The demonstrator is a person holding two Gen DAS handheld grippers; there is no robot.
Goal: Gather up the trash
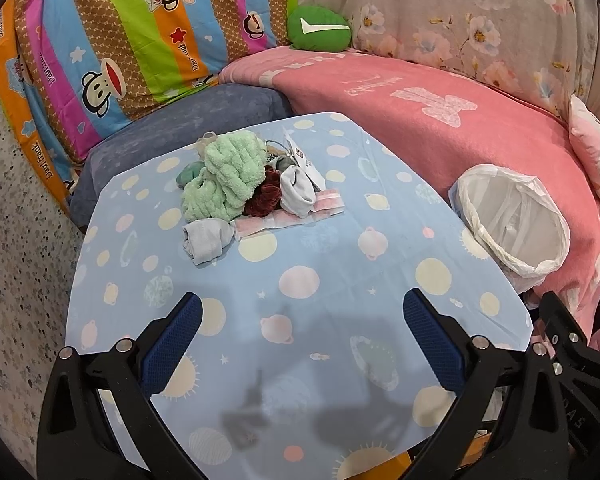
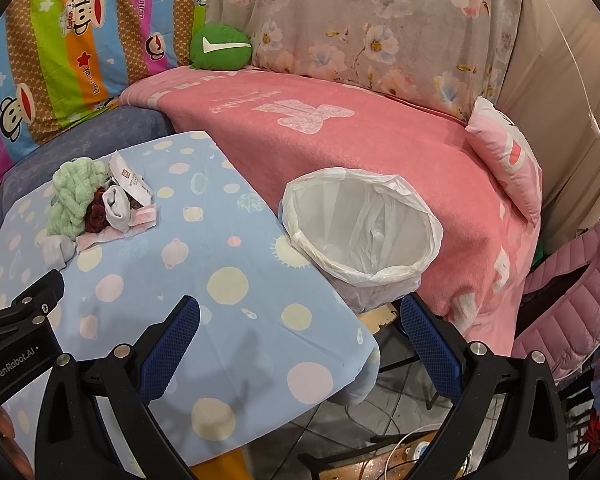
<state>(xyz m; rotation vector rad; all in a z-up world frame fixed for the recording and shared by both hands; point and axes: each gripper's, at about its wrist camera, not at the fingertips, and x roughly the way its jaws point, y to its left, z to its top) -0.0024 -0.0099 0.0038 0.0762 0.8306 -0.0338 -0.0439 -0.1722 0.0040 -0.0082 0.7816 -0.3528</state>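
Both claws hang wide apart and hold nothing. The left claw (image 1: pixel 302 334) hovers above the near part of the worktop (image 1: pixel 324 264), which is draped in a pale blue cloth printed with planets and dots; its blue pads (image 1: pixel 172 350) frame bare cloth, and its shadow falls on the cloth just below. The right claw (image 2: pixel 300 340) hovers over the worktop's near right corner (image 2: pixel 228 320), one blue finger above the cloth and the other out past the edge, over the floor.

The trash sits in a heap toward the far left of the worktop. A mint-green fluffy cloth (image 1: pixel 224 174) tops the pile, with a dark red scrunchie (image 1: pixel 266 194) pressed against its right side. A white sock (image 1: pixel 298 190) lies beside the scrunchie, and a grey sock (image 1: pixel 206 240) lies at the near edge of the heap. A pink-and-white wrapper (image 1: pixel 296 214) lies flat under the pile, and a white paper tag (image 1: pixel 304 156) with a small red mark sticks out at the back.

The waste bin (image 2: pixel 364 232), lined with a white plastic bag, stands at the worktop's right edge, against the pink blanket (image 2: pixel 360 144) on the sofa, well apart from the heap. A green cushion (image 2: pixel 220 48) rests at the back of the sofa.
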